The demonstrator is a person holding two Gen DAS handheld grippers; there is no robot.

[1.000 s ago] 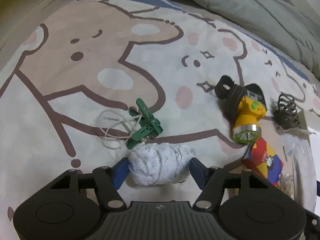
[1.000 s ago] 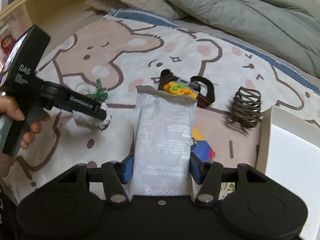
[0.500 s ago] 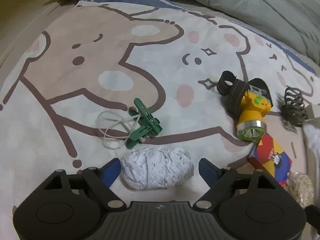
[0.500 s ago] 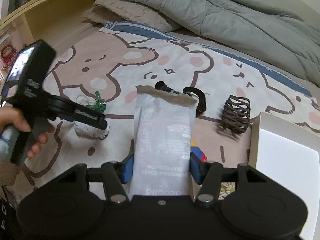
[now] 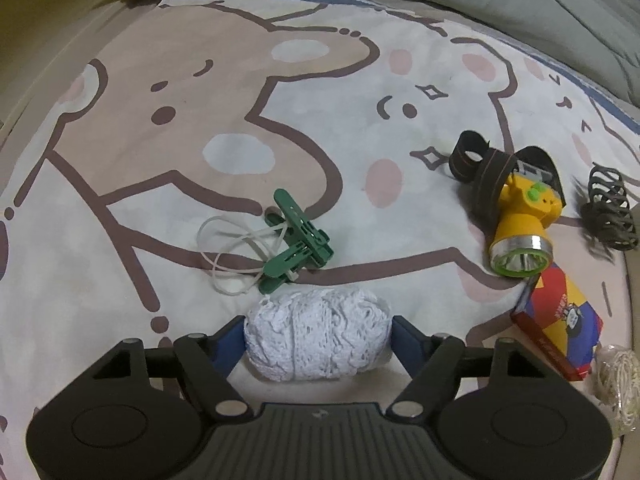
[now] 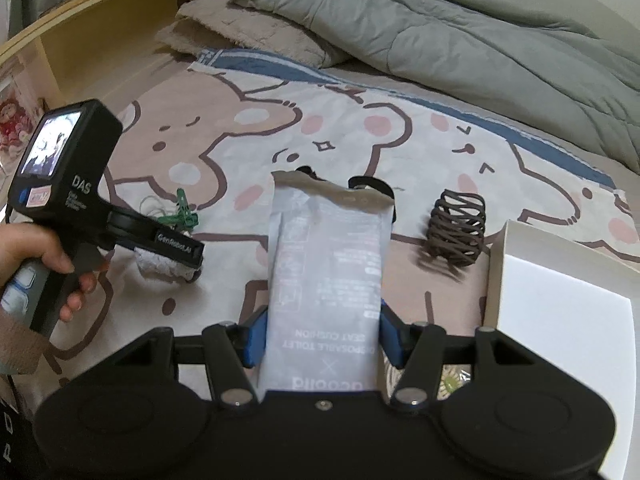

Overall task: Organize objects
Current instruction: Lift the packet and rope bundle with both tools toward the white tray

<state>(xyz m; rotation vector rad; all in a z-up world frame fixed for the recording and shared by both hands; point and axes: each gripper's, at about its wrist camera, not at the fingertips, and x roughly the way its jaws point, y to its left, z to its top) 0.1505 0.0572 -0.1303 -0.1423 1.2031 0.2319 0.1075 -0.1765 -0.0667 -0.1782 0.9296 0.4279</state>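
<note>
Left wrist view: left gripper point(image 5: 318, 330), blue pads pressed on a knobbly white lace roll point(image 5: 318, 338) lying on the printed bedsheet point(image 5: 240, 100); nearby, green plastic clips point(image 5: 296, 240), glossy yellow headlamp point(image 5: 522, 224). Right wrist view: right gripper point(image 6: 322, 334) clamping a flat grey paper packet point(image 6: 326, 280); coiled brown hair claw point(image 6: 456, 228) beside a white box point(image 6: 568, 300).

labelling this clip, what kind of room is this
Most likely a bedroom: the items lie on a bed's cartoon bear sheet, with a rumpled grey duvet and a pillow behind.

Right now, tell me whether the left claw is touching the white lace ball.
Touching. The left wrist view shows both blue fingers of the left claw pressed against the sides of the white lace ball, no gap.
</note>
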